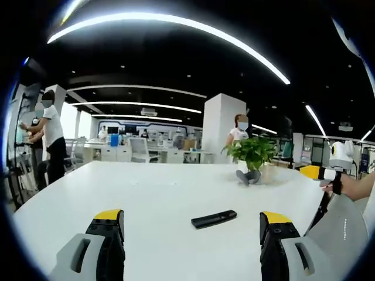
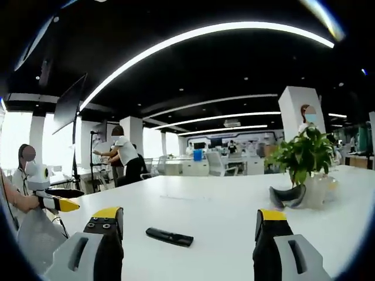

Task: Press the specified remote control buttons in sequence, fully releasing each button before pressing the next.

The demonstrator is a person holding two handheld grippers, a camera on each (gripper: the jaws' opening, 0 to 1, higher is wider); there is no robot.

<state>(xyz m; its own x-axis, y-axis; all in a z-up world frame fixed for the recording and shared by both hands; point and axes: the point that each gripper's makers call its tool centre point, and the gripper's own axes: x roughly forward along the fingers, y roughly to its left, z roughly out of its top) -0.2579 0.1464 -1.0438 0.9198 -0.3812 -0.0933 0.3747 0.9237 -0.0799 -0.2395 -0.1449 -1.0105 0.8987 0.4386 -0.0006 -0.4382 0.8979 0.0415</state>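
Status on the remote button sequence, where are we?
Nothing looks done yet. The remote lies untouched on the white table, near a potted plant. The left gripper and the right gripper are both open and held short of the remote, neither touching it. Left: approach and every button press.
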